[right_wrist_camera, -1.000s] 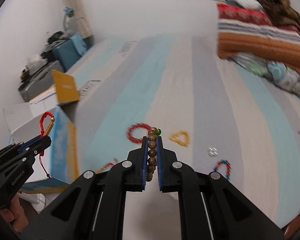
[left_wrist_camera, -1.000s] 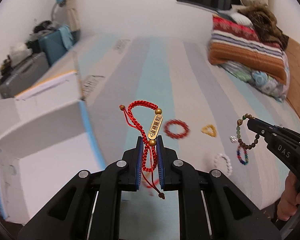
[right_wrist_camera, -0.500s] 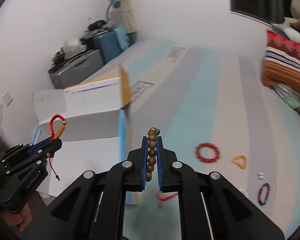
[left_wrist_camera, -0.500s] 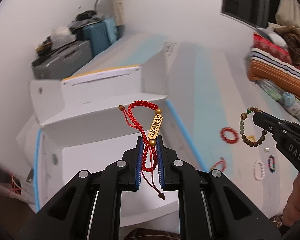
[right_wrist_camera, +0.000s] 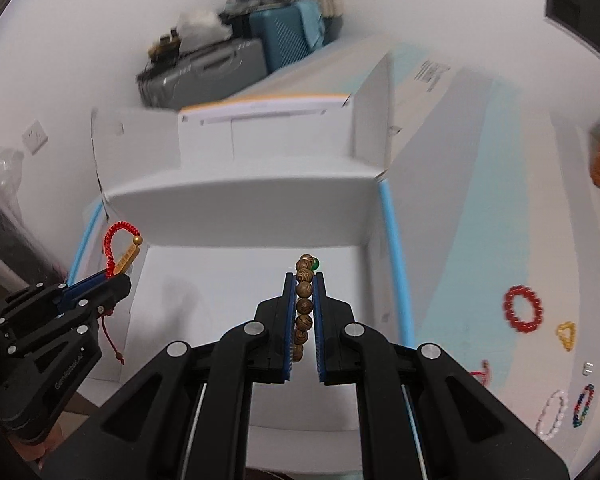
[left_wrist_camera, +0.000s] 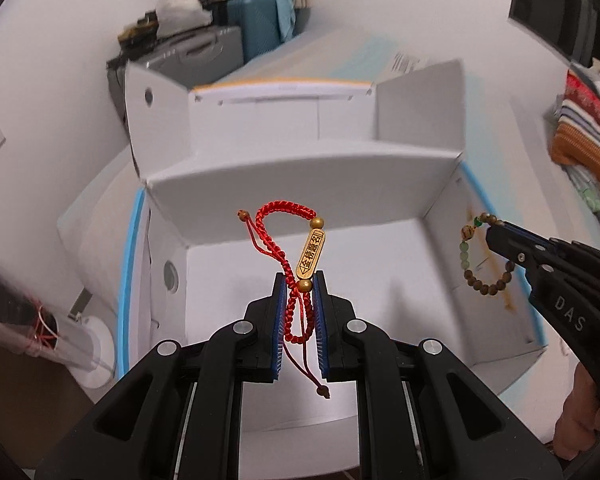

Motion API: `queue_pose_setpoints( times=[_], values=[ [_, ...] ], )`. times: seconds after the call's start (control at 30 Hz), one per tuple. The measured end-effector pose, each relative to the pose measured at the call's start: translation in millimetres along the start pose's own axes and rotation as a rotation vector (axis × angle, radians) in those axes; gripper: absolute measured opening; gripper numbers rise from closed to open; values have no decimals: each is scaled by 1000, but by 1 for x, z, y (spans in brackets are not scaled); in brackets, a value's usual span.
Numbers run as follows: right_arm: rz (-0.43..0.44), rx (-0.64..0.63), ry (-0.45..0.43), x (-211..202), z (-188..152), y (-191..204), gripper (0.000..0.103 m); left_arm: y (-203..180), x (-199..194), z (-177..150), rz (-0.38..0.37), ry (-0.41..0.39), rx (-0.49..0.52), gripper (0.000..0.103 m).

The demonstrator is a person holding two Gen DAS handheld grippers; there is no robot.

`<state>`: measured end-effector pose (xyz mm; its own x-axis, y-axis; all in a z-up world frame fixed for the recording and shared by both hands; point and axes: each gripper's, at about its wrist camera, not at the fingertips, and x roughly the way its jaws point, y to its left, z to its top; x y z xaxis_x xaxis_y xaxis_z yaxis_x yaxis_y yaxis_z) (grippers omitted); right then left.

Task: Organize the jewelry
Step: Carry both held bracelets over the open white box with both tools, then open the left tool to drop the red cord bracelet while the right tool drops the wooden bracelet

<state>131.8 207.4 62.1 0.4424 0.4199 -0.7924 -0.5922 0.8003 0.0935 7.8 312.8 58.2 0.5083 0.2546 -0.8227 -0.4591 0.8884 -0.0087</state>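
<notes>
A striped bedspread (right_wrist_camera: 500,184) in pale blue, grey and cream stretches to the right, with an open white cardboard box (left_wrist_camera: 300,184) at its edge, flaps raised, blue trim along the rim. Above the box interior, the left gripper (left_wrist_camera: 300,280) pinches a red braided cord bracelet (left_wrist_camera: 284,240) carrying a gold bar charm, its loop standing up past the fingertips and a knotted tail hanging below. To its right, the right gripper (right_wrist_camera: 304,276) clamps a wooden bead bracelet (right_wrist_camera: 303,308) with green beads, also held over the box. On the spread lie a red bead ring (right_wrist_camera: 523,309), a yellow triangular piece (right_wrist_camera: 566,334), a white bead bracelet (right_wrist_camera: 551,415) and a multicoloured one (right_wrist_camera: 582,406)
</notes>
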Motion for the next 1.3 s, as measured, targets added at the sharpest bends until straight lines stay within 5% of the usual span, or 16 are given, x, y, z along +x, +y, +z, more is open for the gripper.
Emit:
queue_pose_setpoints(
  times=[0.77, 1.1, 1.3],
  values=[
    [-79, 10, 274, 85, -26, 15, 7, 39, 79, -11, 13, 234, -65, 13],
    [-77, -2, 286, 82, -32, 17, 10, 36, 75, -7, 75, 215, -51, 18],
    [-54, 3, 255, 72, -25, 22, 36, 31, 68, -5, 96, 187, -57, 44]
  ],
)
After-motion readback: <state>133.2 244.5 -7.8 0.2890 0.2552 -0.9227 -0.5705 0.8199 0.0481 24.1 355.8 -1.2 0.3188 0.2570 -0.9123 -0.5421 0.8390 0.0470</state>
